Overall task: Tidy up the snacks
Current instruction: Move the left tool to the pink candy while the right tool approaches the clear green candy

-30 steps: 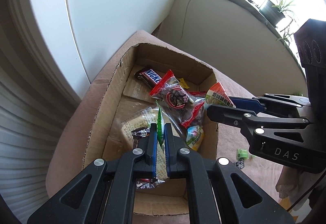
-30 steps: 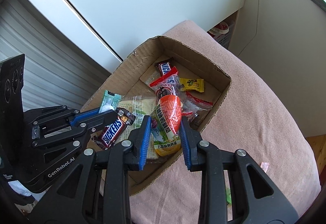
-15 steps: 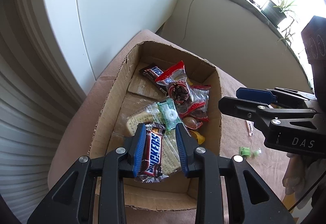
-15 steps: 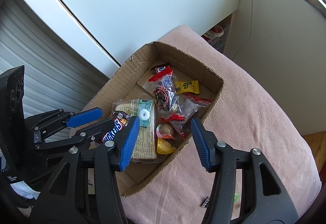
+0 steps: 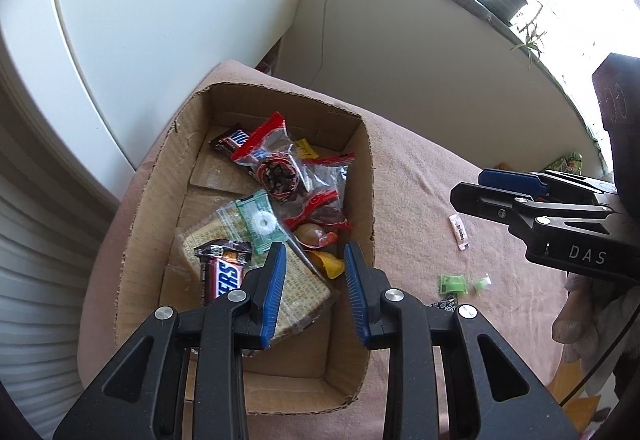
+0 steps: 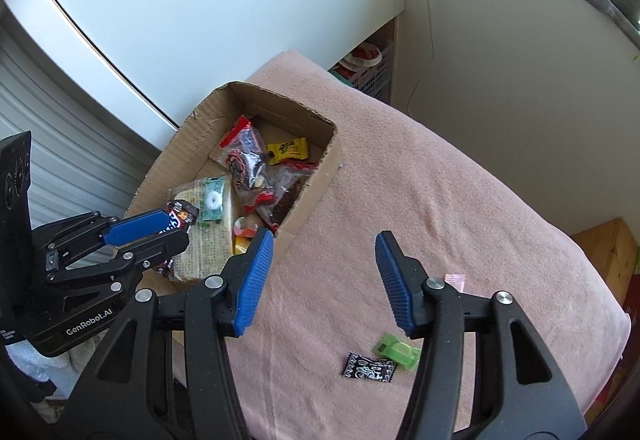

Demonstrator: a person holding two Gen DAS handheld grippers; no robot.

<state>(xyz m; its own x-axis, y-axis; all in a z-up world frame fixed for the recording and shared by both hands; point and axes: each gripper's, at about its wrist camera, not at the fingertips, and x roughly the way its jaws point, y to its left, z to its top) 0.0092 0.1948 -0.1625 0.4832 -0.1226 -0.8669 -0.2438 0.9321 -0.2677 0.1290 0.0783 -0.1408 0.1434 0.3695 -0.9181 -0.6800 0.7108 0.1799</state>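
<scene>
Pictured on a pink fleece blanket (image 6: 420,208), draped over a rounded surface: a shallow corrugated cardboard box (image 5: 362,176) with ragged torn rims, loaded with wrapped snacks. Heaped inside: a brown Snickers bar (image 5: 222,272) with crimped foil ends, lying on a flat clear-wrapped slab of pale crackers (image 5: 200,240); a mint-green sachet (image 5: 260,220) with a white ring sweet showing through; a crinkly clear bag with a red top strip (image 5: 272,164) full of dark dried fruit; a small glossy yellow candy (image 6: 288,149) near the far wall; and a second Snickers bar (image 5: 232,140) partly buried at the back. Poised above the near end of the box, the left gripper (image 5: 314,284), ribbed blue pads parted and clasping nothing, jaws having just been opening, the near Snickers lying free just left of the left pad. Off to the side over bare blanket, the right gripper (image 6: 324,278), black angular arms spread wider, jaws likewise having just been opening, nothing between the pads. Left loose on the fleece beyond the box wall: a translucent green candy (image 6: 398,350), a black square sachet with white scrollwork (image 6: 368,368) just beside it, and a pale pink wrapper (image 6: 455,279) behind the right finger. At the frame's edge in the left view, a gloved hand (image 5: 576,320) in off-white knit.
</scene>
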